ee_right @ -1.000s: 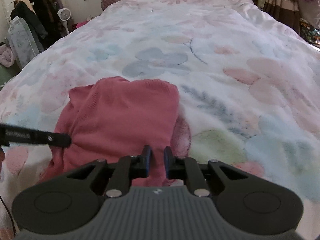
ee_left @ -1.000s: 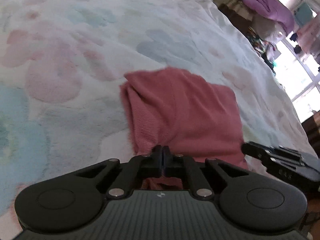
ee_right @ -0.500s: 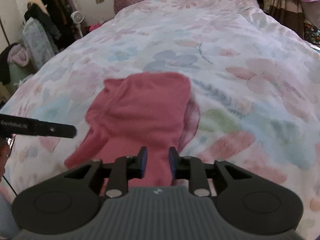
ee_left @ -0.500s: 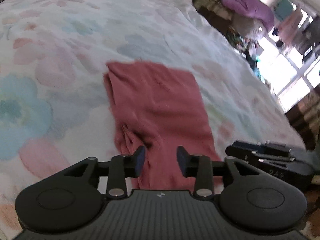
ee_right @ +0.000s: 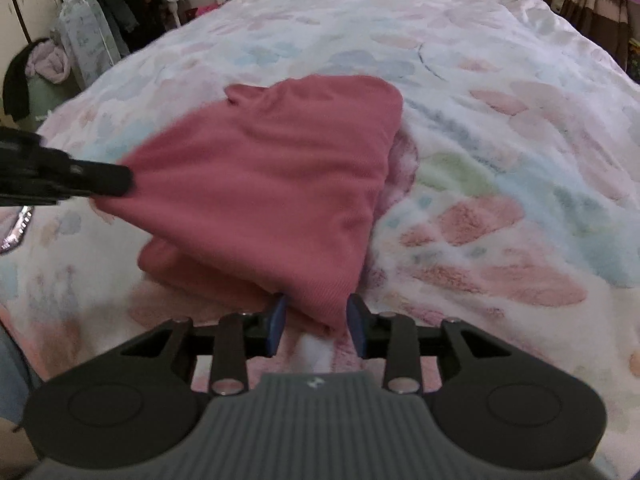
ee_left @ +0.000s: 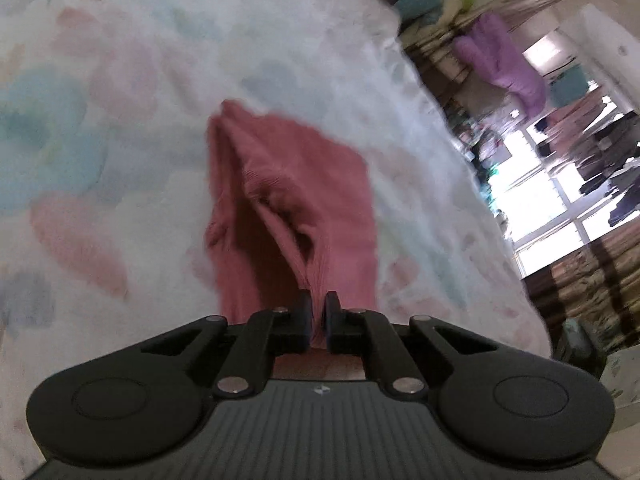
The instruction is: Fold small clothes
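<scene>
The pink garment [ee_right: 272, 184] lies on the bed [ee_right: 500, 128], near the bed's near edge and toward its left side as the right wrist camera sees it, spread over a fluffy floral blanket [ee_left: 120, 80]. The left gripper [ee_left: 316, 316] has its fingers pinched down on a ridge of the pink fabric — the cloth rises into a fold straight out of the narrow slot between them. In the right wrist view that same left gripper comes in from the left edge, its black tip clamped on the garment's left corner, which is pulled up and taut off the blanket.

The right gripper [ee_right: 316, 318] stands part open, blue pads [ee_right: 276, 320] showing on either side. Its jaws have just been opening, and the garment's near corner hangs between them — the pads look clear of the cloth, not pressing it.

No containers show on the bed. Past its left edge, clothes [ee_right: 100, 4] hang by the wall; past the right edge, a purple cloth [ee_left: 504, 60] lies draped near a bright window [ee_left: 536, 184].
</scene>
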